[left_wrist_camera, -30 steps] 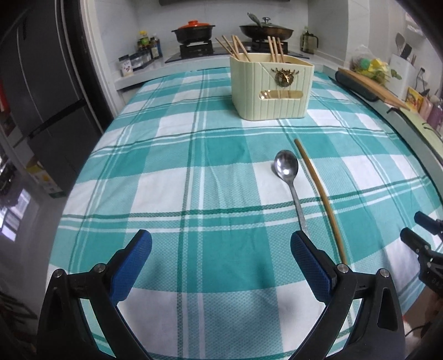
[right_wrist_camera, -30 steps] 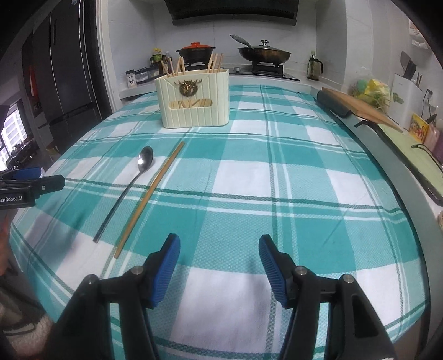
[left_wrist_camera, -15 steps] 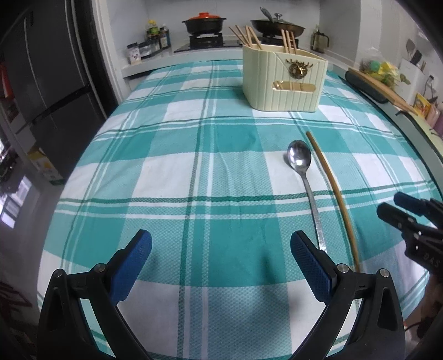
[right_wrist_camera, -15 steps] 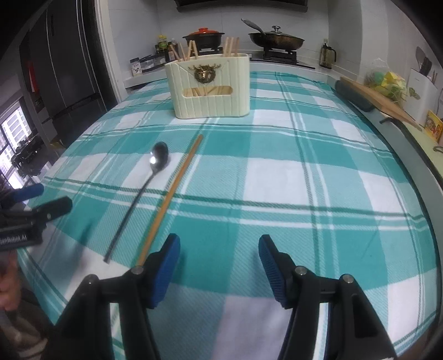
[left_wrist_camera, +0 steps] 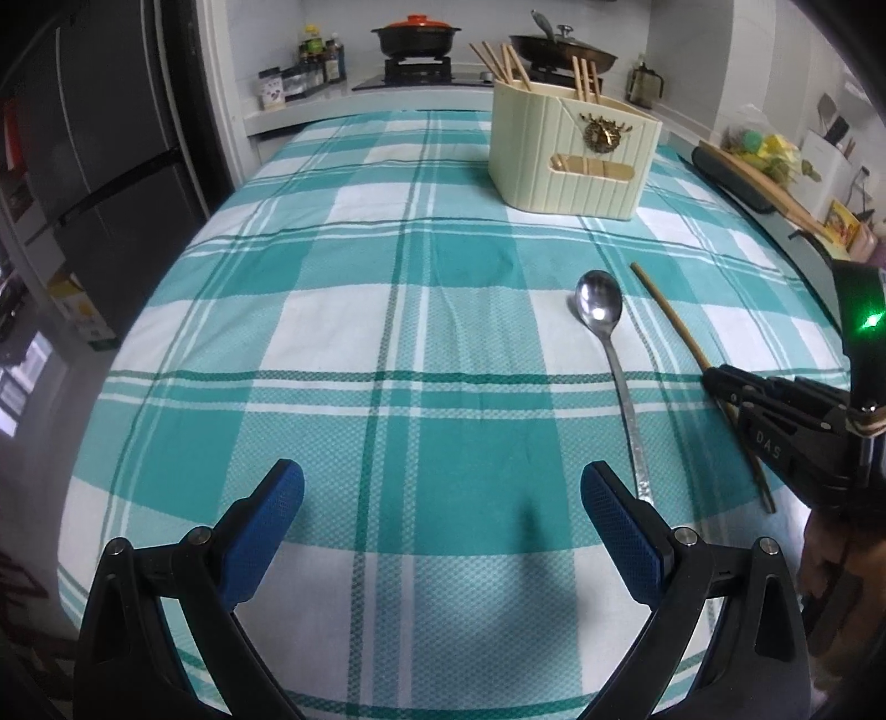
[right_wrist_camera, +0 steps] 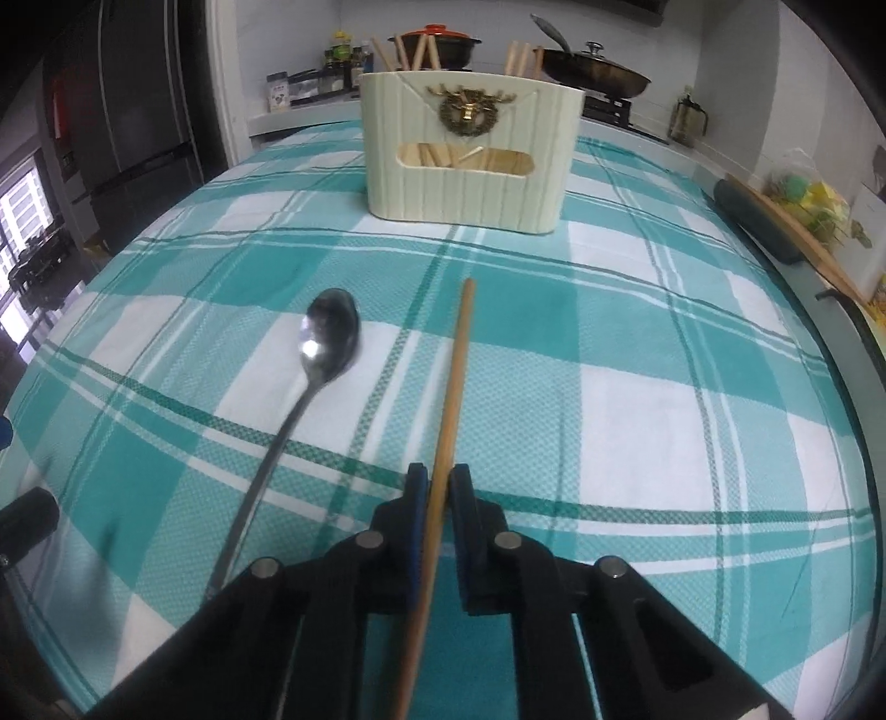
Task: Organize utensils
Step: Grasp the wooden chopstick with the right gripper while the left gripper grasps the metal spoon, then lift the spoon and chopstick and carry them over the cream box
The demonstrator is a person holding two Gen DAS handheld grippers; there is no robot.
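A metal spoon (left_wrist_camera: pixel 601 310) and a wooden chopstick (left_wrist_camera: pixel 670 318) lie side by side on the teal checked tablecloth (left_wrist_camera: pixel 354 310). A cream utensil holder (left_wrist_camera: pixel 573 155) with several chopsticks stands at the far end. My right gripper (right_wrist_camera: pixel 438 487) is shut on the chopstick (right_wrist_camera: pixel 455 365) near its near end; the spoon (right_wrist_camera: pixel 326 338) lies just left of it, the holder (right_wrist_camera: pixel 468 149) straight ahead. In the left wrist view the right gripper (left_wrist_camera: pixel 720 382) shows at the right edge. My left gripper (left_wrist_camera: pixel 443 512) is open and empty, low over the cloth left of the spoon handle.
A stove with a red-lidded pot (left_wrist_camera: pixel 415 33) and a pan (left_wrist_camera: pixel 562 47) lies beyond the table. A dark fridge (left_wrist_camera: pixel 99 138) stands at the left. A cutting board (left_wrist_camera: pixel 753 177) and clutter line the right counter.
My right gripper has moved left and forward to the chopstick and closed on it. My left gripper stayed open and shifted a little closer to the table.
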